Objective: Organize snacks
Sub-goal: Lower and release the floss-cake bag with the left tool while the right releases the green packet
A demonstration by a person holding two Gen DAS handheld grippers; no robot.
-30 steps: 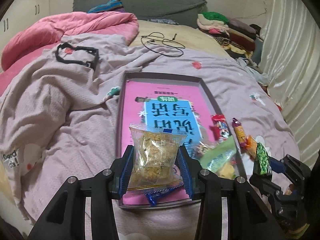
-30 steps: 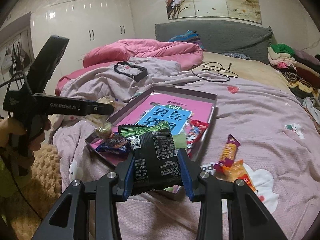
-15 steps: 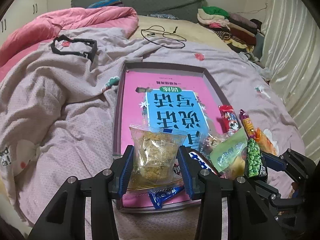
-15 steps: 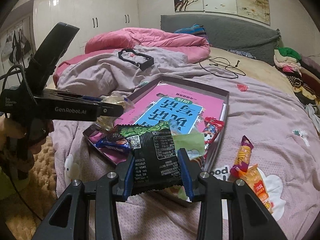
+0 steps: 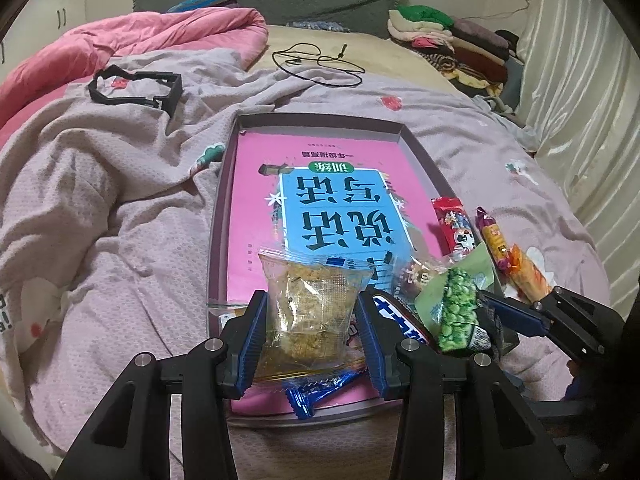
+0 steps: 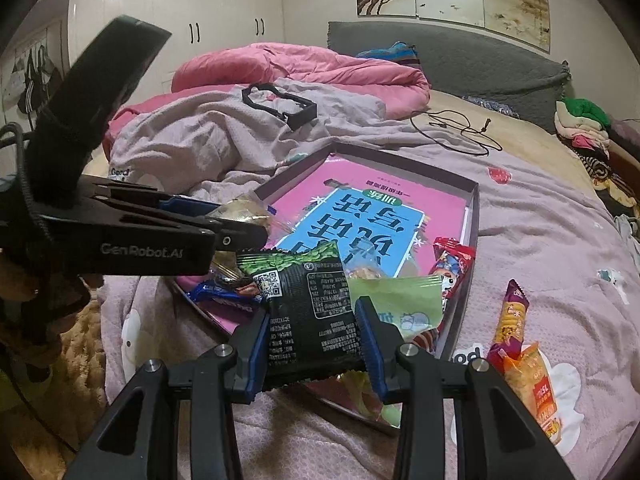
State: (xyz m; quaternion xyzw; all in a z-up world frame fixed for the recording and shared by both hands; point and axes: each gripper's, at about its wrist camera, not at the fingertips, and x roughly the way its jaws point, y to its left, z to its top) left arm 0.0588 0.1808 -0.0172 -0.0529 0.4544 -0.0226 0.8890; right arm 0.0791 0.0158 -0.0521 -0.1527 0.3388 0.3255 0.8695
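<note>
left gripper (image 5: 310, 330) clamps a clear packet of golden crumbly snack (image 5: 310, 308) over the near end of the tray (image 5: 218, 216), right gripper (image 6: 312, 340) pinches a black-and-green snack bag (image 6: 312, 312) above the tray's near corner, two orange packets (image 6: 520, 344) lie on the blanket beside it

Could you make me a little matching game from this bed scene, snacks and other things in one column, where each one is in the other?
Things:
1. clear packet of golden crumbly snack
2. black and green snack packet
3. orange and purple snack stick
4. black thin cable

Places:
A. lying on the lilac blanket, outside the tray
B. clamped in the right gripper
C. on the beige sheet near the grey headboard
D. clamped in the left gripper

Pairs: 1-D, 2-B, 3-A, 4-C
</note>
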